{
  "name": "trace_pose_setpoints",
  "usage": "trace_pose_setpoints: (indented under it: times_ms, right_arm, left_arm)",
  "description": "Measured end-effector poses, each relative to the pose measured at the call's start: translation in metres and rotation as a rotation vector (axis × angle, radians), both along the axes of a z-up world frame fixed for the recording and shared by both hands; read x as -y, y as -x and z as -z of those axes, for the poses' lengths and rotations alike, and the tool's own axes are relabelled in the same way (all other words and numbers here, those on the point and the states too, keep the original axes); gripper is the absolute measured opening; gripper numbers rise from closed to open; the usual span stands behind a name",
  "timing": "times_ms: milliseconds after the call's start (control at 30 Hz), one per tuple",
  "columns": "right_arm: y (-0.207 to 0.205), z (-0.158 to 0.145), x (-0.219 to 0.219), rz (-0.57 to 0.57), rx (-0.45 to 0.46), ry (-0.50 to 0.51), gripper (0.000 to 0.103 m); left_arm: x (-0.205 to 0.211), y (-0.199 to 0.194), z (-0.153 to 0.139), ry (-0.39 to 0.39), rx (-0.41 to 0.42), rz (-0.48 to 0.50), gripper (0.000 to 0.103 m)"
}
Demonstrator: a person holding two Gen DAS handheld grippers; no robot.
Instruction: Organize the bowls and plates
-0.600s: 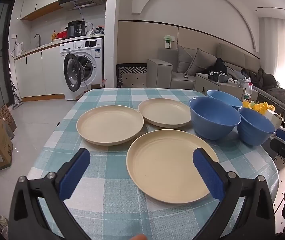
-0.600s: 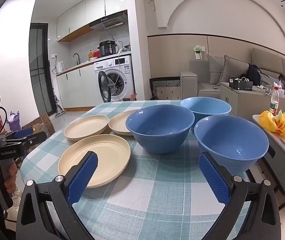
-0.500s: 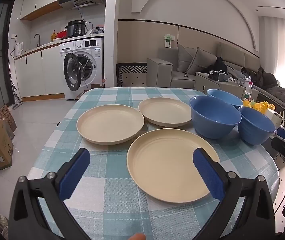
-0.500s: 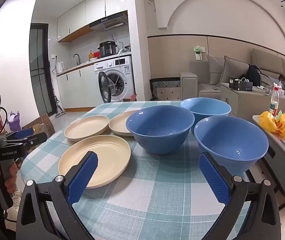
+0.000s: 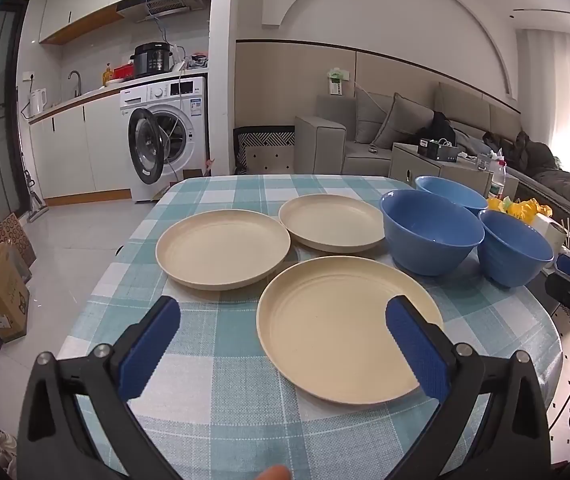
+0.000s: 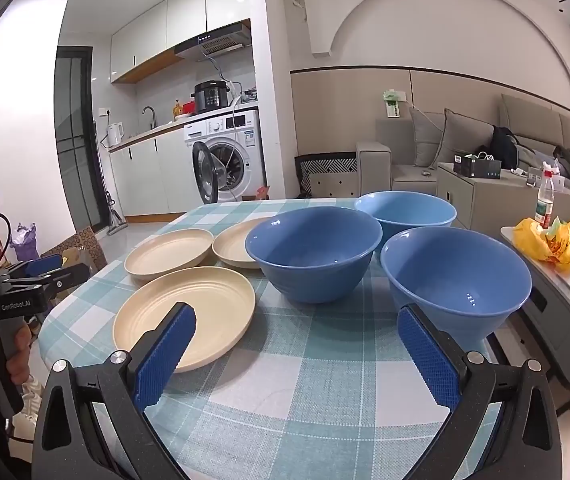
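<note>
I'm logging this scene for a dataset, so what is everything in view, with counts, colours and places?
plates: 3, cream, left half of the table, none stacked
bowls: 3, blue, right half, upright
tablecloth: 1, teal and white check, covering the table
washing machine: 1, white, door open, kitchen behind
sofa: 1, grey, right background
yellow bag: 1, side surface right of the table
left gripper: open, over the nearest plate
right gripper: open, before the bowls

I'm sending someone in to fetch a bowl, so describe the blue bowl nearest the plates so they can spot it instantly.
On the checked tablecloth, three cream plates sit on one side and three blue bowls on the other. The one you want is the blue bowl right beside the plates, its rim next to the far plate; the other two bowls sit farther from them.
</note>
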State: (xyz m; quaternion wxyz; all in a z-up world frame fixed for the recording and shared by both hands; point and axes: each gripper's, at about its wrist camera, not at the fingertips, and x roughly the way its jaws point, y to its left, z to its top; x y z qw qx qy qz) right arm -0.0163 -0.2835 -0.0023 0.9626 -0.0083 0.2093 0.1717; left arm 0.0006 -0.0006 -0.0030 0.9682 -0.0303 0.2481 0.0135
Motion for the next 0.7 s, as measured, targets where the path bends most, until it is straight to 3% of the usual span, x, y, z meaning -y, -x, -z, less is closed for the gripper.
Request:
trace_pose_setpoints:
  times_ms: [700]
  right_arm:
    - [-0.0001,-0.0014,0.0041,-0.002,-0.012,-0.001,0.103]
  left_arm:
    - [0.0018,0.0021,-0.0040,-0.029,0.006,0.001,0.103]
